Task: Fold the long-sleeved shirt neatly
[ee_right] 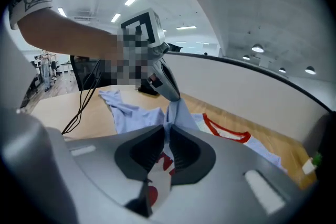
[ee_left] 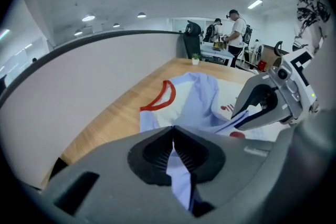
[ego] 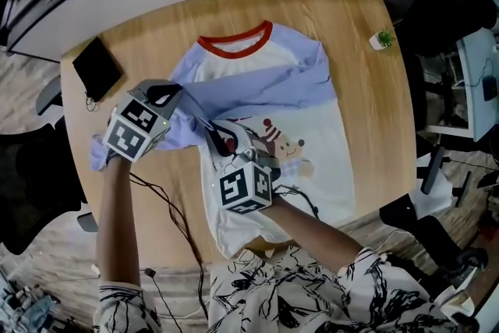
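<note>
The long-sleeved shirt (ego: 323,168) lies face up on the wooden table (ego: 156,31), its red collar (ego: 238,44) at the far end. The body is white with a cartoon print (ego: 287,146). One pale blue sleeve (ego: 269,86) is folded across the chest, the other sleeve (ego: 96,157) bunched out left.

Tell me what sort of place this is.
Probably an open-plan office or lab: wooden desk under the shirt, grey partition behind, ceiling lights, people standing further back.

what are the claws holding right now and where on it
Both are shut on the shirt: the left claw pinches the light blue sleeve, and the right claw pinches a fold where blue sleeve meets the white printed front.
</note>
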`<state>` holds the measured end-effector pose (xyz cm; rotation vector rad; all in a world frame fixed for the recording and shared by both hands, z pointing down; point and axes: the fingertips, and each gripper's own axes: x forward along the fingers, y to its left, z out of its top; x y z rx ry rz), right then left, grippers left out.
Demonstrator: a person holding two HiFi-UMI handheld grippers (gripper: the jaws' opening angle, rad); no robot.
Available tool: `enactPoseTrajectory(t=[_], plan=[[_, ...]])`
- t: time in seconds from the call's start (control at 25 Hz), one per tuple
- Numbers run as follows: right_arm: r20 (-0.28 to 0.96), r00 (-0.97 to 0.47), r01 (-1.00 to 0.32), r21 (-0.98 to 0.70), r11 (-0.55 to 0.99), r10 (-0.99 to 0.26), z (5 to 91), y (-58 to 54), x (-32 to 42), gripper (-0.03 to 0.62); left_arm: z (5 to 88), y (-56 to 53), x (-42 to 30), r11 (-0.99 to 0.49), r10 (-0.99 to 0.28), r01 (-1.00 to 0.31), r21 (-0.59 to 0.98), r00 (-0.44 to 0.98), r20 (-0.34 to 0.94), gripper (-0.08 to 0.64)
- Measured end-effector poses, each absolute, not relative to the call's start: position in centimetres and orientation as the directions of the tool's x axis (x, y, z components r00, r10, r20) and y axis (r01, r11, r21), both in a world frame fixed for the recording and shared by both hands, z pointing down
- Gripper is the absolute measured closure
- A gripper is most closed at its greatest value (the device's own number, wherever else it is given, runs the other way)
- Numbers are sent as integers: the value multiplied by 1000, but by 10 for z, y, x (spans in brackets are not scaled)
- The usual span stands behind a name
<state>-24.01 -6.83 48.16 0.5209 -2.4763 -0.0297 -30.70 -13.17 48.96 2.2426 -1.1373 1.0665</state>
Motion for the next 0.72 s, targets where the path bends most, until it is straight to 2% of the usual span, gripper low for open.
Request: enactPoseTrajectory(t=[0.24, 0.28, 0.32, 0.36, 0.4, 0.56, 0.72], plan=[[611, -716, -380, 63, 923, -337, 515, -65, -254, 548, 524, -127, -325, -538, -499, -837, 98, 410, 764, 545], [618, -724, -371, 27, 928, -307, 518, -62, -258, 521, 525, -128, -328, -528, -511, -843, 98, 408, 756, 539], [625, -734, -352, -17, 936, -265, 521, -57, -262, 405, 525, -130, -332, -515, -526, -852, 93, 399, 751, 448], [627, -745, -333, -55, 941, -227, 522, -51, -265, 287, 524, -131, -337, -496, -542, -864, 84, 383, 748, 325], [623, -756, -317, -74, 946, -204, 520, -47, -266, 271, 521, -130, -344, -472, -562, -879, 72, 362, 744, 304], [596, -783, -259, -53, 964, -178, 505, -32, -257, 275, 493, -111, -371, -338, -648, -941, 26, 253, 718, 277], [574, -810, -146, 6, 989, -123, 488, -5, -260, 275, 455, -56, -404, -150, -716, -989, -12, 101, 690, 275]])
